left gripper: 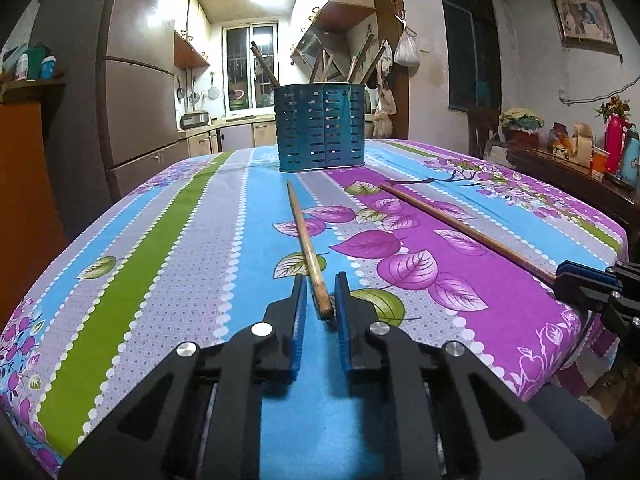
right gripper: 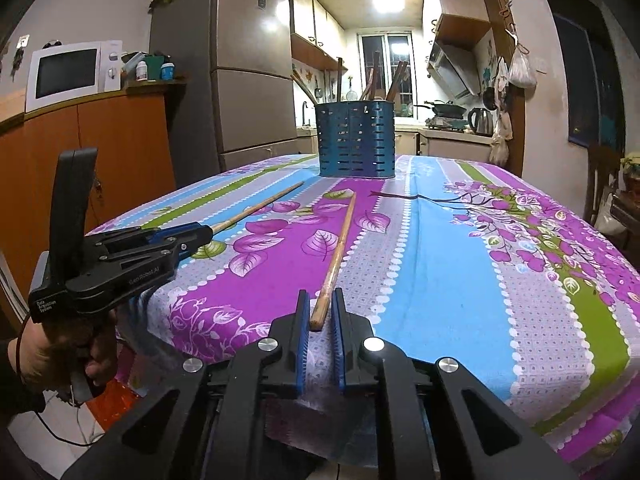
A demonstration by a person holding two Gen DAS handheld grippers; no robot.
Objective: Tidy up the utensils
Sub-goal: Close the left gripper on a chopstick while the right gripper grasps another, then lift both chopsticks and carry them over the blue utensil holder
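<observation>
I held one gripper in each hand, and both were low at the near edge of the table [left gripper: 120, 264], which was covered with a flowered cloth in purple, blue and green stripes.

My left gripper [left gripper: 320, 300] was clenched around the thick end of one wooden chopstick [left gripper: 306, 240]. The stick lay on the cloth between the two blue pads [left gripper: 342, 308] and pointed away from me, toward the blue utensil holder [left gripper: 320, 128]. In the right wrist view the same gripper [right gripper: 200, 236] appeared from the side, with my hand [right gripper: 60, 356] around its handle, and the jaws looked closed on the stick's end.

My right gripper [right gripper: 320, 316] was also clenched, on the thick end of the second chopstick [right gripper: 338, 252]. This one lay on the purple stripe with leaves, and its thin tip pointed toward the holder too. From the left wrist view this stick [left gripper: 460, 224] crossed the cloth at an angle to the first one, well apart from it.

The holder stood upright near the far edge of the table, with slots in its wall. Several more chopsticks [left gripper: 262, 64] leaned inside it. The tips of both sticks on the table were near the holder but did not touch it.
</observation>
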